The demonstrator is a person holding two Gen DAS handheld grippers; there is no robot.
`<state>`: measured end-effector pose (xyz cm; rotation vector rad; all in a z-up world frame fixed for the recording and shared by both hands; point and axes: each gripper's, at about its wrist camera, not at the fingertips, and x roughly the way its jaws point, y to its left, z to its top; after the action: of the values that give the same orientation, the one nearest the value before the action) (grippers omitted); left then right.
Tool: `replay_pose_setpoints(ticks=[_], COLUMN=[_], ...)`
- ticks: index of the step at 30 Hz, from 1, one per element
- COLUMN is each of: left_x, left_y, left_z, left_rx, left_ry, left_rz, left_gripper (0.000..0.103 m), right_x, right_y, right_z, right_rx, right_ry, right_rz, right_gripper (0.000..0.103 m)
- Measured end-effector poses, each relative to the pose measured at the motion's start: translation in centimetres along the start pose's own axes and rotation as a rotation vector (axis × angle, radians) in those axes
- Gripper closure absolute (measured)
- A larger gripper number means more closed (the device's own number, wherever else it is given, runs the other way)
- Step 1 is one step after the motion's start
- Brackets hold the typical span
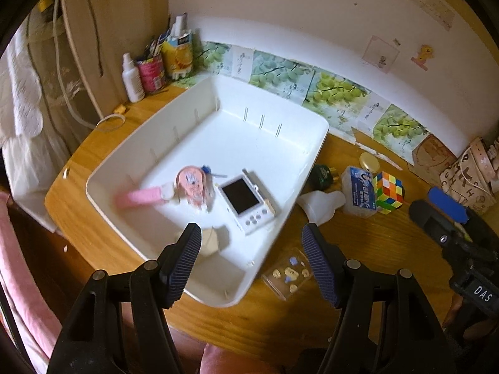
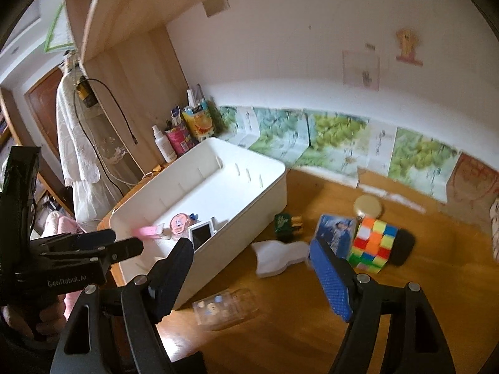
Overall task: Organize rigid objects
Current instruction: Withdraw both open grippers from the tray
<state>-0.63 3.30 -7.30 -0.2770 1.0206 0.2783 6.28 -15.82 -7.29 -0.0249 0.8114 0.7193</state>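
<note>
A white bin (image 1: 312,143) (image 2: 268,193) sits on the wooden desk. Inside lie a pink stick (image 1: 140,198), a pink round case (image 1: 193,185), a white handheld device (image 1: 244,198) (image 2: 202,233) and a beige item (image 1: 212,240). On the desk beside the bin are a clear plastic case (image 1: 288,275) (image 2: 226,308), a white bottle (image 1: 321,204) (image 2: 277,257), a colour cube (image 1: 388,191) (image 2: 372,244), a blue-labelled box (image 1: 358,191) (image 2: 336,233), a dark green bottle (image 1: 322,174) (image 2: 287,224) and a gold-lidded jar (image 1: 369,162) (image 2: 368,207). My left gripper (image 1: 251,261) is open and empty above the bin's near corner. My right gripper (image 2: 252,277) is open and empty above the clear case.
Cans, a juice carton and a spray bottle (image 1: 132,78) stand at the desk's back left. A patterned bag (image 1: 467,174) is at the right. The wall with grape pictures (image 1: 336,90) runs behind. The desk edge is near me.
</note>
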Motion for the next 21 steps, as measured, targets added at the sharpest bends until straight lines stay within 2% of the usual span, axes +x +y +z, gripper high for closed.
replay_pose_setpoints(ticks=[10,21], left_x=[1.6,5.0], left_y=[-1.9,-3.4], left_z=[-3.8,-6.1], left_rx=[-0.086,-0.157], left_ry=[0.085,0.210], left_rz=[0.074,0.081], left_gripper=[0.032,0.032], right_x=[-0.2,3.3], right_y=[-1.8,-3.7], right_z=[-1.8,-3.5], right_rx=[-0.149,-0.265], right_ry=[-0.091,-0.026], right_rz=[0.039,0.091], right_gripper=[0.023,0.022])
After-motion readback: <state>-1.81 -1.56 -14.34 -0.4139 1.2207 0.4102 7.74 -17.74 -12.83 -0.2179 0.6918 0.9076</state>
